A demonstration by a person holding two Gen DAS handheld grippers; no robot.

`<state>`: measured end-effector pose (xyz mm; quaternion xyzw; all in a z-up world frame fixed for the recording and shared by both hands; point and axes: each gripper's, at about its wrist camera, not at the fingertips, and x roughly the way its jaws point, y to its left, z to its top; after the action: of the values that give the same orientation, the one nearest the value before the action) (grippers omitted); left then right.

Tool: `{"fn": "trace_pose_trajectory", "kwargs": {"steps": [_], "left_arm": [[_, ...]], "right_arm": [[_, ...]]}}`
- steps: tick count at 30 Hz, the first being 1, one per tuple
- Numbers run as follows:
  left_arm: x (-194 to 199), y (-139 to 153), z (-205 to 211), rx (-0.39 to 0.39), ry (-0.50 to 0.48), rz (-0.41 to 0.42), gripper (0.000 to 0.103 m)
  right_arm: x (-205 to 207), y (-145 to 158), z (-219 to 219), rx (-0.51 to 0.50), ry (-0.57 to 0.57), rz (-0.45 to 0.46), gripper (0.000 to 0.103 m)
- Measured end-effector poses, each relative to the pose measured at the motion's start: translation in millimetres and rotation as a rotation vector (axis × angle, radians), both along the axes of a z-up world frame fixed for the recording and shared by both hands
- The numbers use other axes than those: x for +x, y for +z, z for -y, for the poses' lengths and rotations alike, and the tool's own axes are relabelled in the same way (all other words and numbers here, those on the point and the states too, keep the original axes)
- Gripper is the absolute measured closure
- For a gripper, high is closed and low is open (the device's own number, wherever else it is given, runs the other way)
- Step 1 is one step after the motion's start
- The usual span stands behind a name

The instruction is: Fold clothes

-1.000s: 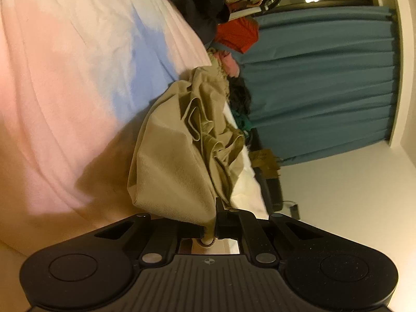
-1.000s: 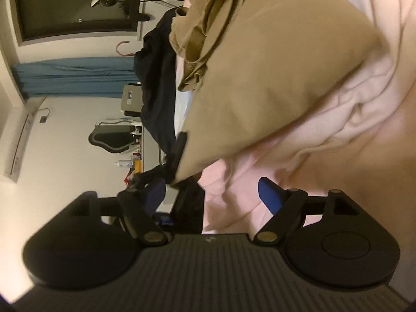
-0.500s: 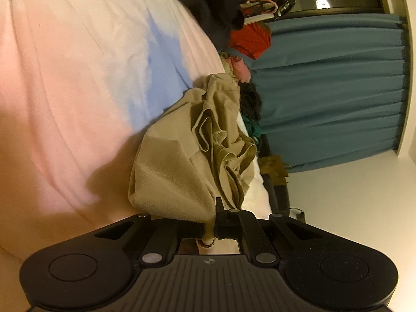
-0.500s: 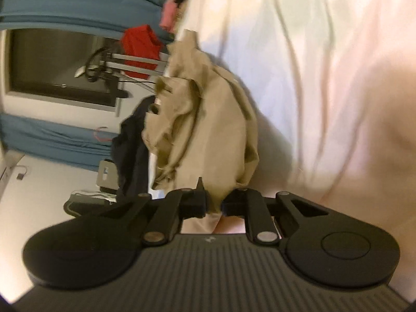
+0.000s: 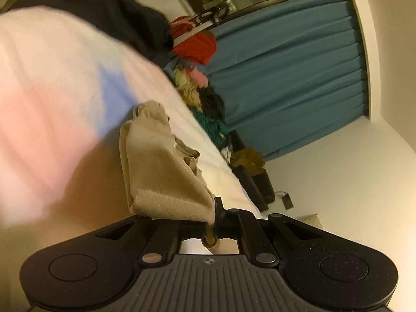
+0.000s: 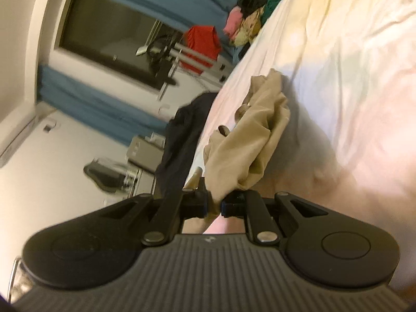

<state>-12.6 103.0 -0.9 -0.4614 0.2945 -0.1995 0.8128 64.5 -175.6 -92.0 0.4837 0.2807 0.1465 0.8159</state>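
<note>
A tan garment (image 5: pixel 158 171) hangs bunched over a pastel pink, blue and cream bedsheet (image 5: pixel 52 83). My left gripper (image 5: pixel 212 218) is shut on one corner of it, the cloth pinched between the black fingers. In the right wrist view the same tan garment (image 6: pixel 249 145) droops from my right gripper (image 6: pixel 214 204), which is shut on another edge of it. The cloth stretches away from both grippers toward a crumpled far end. The bedsheet (image 6: pixel 338 65) lies beneath it.
A dark garment (image 5: pixel 109 13) lies on the bed's far side, seen too as the dark garment (image 6: pixel 182 140). A pile of mixed clothes (image 5: pixel 202 101) lines the bed edge by teal curtains (image 5: pixel 286 72). A red item (image 6: pixel 202 44) hangs on a rack.
My right gripper went from open beside the tan garment to shut on its edge. Both grippers have swung, and the cloth now hangs narrower and more stretched.
</note>
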Motion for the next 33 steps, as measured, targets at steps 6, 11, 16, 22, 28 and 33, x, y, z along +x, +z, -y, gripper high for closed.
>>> {"fn": "trace_pose_trajectory", "kwargs": {"steps": [6,11,16,22,28,33], "left_arm": [[-99,11,-11,-0.033,0.002,-0.035,0.098],[-100,27,-1,0.018,-0.013,-0.023,0.097],[-50,37,11,0.099,0.011,-0.047,0.097],[44,31,24,0.189,0.065,-0.122,0.097],[119,-4,30,0.277,0.077,-0.178,0.097],[157,-39,33,0.286,0.096,-0.168,0.097]], "right_arm": [[-88,4,-1,0.05,0.043,-0.026,0.091],[-87,9,3,0.063,-0.007,-0.029,0.091],[-39,1,7,0.081,-0.073,-0.085,0.091],[48,-16,-1,0.053,-0.129,-0.179,0.09],[115,-50,-5,0.026,-0.161,-0.276,0.09],[143,-84,4,0.068,-0.154,-0.288,0.09]]}}
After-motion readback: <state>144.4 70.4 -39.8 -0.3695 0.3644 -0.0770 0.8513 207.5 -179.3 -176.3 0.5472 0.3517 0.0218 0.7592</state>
